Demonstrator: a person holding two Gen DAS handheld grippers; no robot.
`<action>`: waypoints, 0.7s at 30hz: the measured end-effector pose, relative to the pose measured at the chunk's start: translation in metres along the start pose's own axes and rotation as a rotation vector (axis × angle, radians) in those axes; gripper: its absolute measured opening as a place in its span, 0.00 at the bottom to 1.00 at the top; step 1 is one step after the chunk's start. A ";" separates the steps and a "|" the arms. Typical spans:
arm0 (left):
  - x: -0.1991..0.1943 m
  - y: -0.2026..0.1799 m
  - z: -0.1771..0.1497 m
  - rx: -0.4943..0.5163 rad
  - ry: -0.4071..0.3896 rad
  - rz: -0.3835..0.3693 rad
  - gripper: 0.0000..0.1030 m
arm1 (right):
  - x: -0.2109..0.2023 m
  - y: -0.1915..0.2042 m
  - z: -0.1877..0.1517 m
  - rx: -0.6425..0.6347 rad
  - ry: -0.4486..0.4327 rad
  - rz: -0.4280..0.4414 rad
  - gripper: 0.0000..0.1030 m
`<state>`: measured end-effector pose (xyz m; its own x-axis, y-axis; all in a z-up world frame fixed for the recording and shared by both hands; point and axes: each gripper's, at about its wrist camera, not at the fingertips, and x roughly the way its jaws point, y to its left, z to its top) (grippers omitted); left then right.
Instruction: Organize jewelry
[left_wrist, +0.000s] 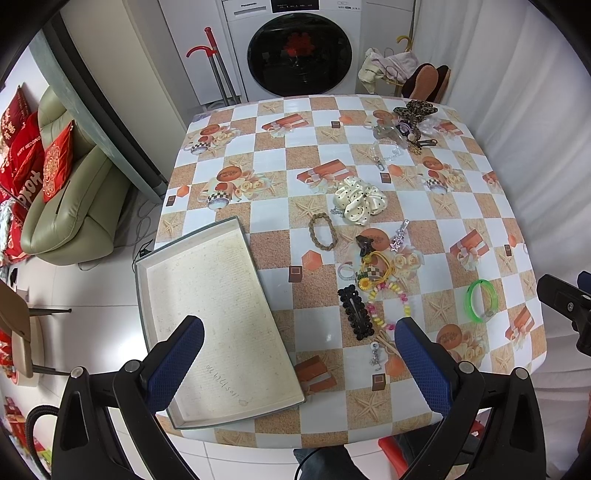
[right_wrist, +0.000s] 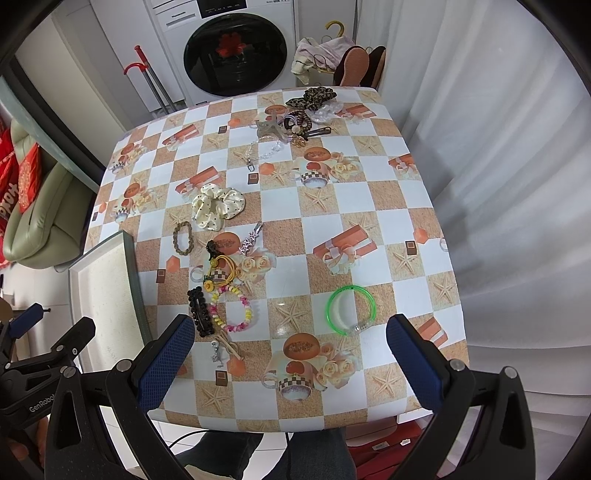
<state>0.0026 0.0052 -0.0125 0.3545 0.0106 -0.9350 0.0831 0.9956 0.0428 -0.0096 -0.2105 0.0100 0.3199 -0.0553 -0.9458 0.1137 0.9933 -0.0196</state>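
Both grippers hover above the near edge of the tabletop (left_wrist: 369, 421) with jaws spread wide and nothing between them: the left gripper (left_wrist: 299, 354) over the shallow tray (left_wrist: 221, 306) at the near left corner, the right gripper (right_wrist: 291, 354) near the green bangle (right_wrist: 351, 310). A black hair clip (right_wrist: 200, 312), a bead bracelet (right_wrist: 232, 308) and a cream scrunchie (right_wrist: 218, 205) lie scattered mid-table, outside the tray. More hair pieces cluster at the far right corner.

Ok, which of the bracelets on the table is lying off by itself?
The green bangle. It sits alone near the right gripper, while the pastel bead bracelet and brown braided bracelet lie among the clutter.
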 end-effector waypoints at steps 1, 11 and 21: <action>0.000 0.000 0.000 0.000 0.000 0.000 1.00 | 0.001 0.000 0.000 0.001 0.000 0.000 1.00; 0.001 -0.001 -0.002 0.000 0.003 0.001 1.00 | 0.003 0.000 -0.001 0.001 0.003 0.001 1.00; 0.004 0.001 -0.006 0.001 0.009 0.002 1.00 | 0.005 -0.001 0.001 0.001 0.005 0.002 1.00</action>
<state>-0.0014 0.0064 -0.0184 0.3463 0.0137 -0.9380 0.0829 0.9955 0.0451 -0.0072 -0.2118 0.0057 0.3156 -0.0527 -0.9474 0.1141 0.9933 -0.0172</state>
